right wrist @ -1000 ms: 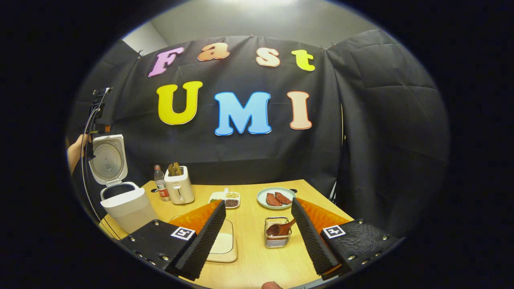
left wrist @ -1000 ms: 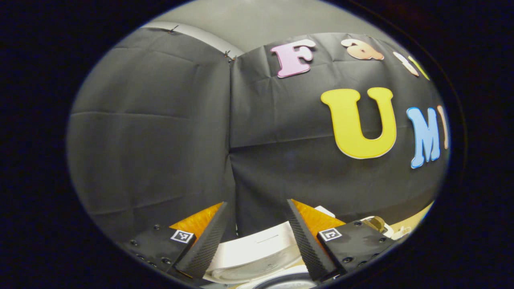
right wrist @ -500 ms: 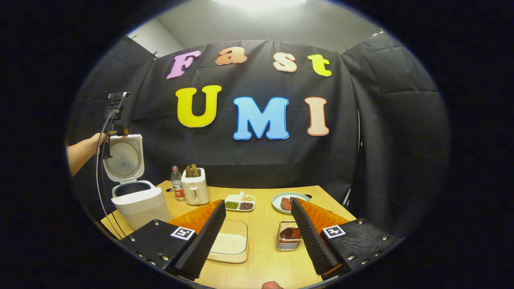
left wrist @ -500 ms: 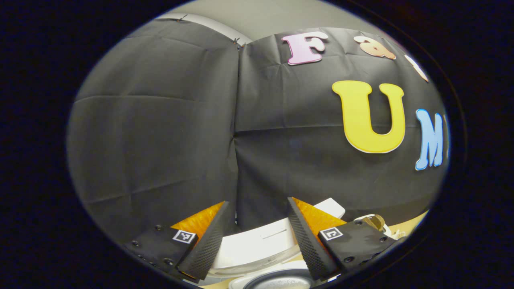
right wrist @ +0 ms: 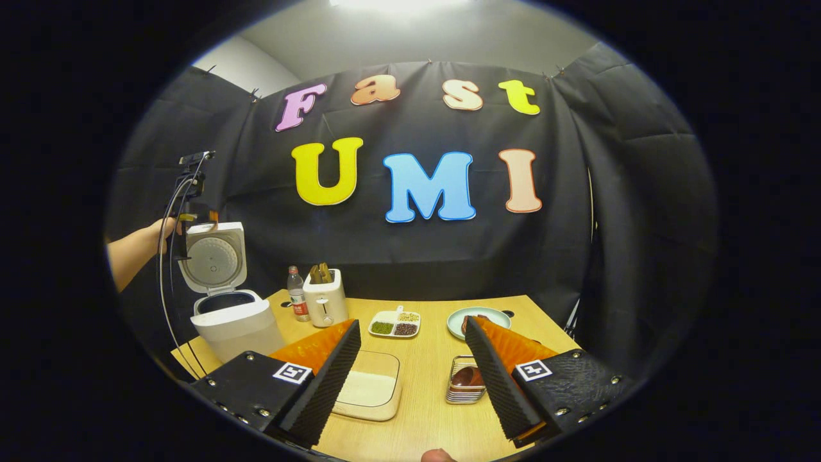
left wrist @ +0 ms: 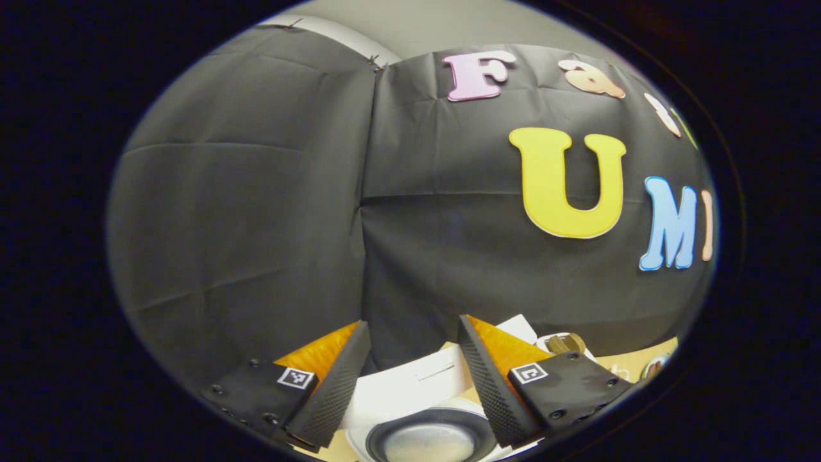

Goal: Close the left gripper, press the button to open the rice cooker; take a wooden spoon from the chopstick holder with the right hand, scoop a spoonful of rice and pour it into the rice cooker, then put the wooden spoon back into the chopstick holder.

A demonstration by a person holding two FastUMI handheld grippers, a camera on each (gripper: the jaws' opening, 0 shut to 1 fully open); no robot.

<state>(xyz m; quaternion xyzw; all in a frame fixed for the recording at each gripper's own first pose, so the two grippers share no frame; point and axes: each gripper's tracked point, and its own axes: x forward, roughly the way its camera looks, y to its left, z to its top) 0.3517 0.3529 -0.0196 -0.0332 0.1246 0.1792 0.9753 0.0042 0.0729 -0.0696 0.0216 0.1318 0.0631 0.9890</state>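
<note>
On the table point(right wrist: 436, 410), along the far edge, a bottle point(right wrist: 296, 293) stands just beside a toaster point(right wrist: 324, 296) with two slices sticking up, then come a divided dish point(right wrist: 394, 324) of beans and grains and a plate point(right wrist: 476, 316) partly hidden behind the right gripper's finger. Near the front lies a shallow tray point(right wrist: 369, 388) of rice, its left part covered by the other finger. The chopstick holder point(right wrist: 466, 380), a wire basket, sits right of the tray, touching nothing, with the dark bowl of the spoon point(right wrist: 469, 376) showing inside it; its right side is cut off by the finger. The right gripper point(right wrist: 410, 378) hangs above the front of the table with its fingers spread wide and nothing between them; the holder lies just below and ahead of its right finger, the tray below its left. The cooker point(right wrist: 234, 321) stands at the table's far left corner, well apart from the right gripper, lid point(right wrist: 213, 258) upright and open. The left gripper point(left wrist: 410, 378) is spread and empty, directly above the cooker's open pot point(left wrist: 428, 439), with the lid's white edge between its fingers. In the right gripper view a hand point(right wrist: 161, 230) holds that gripper by the top of the lid.
</note>
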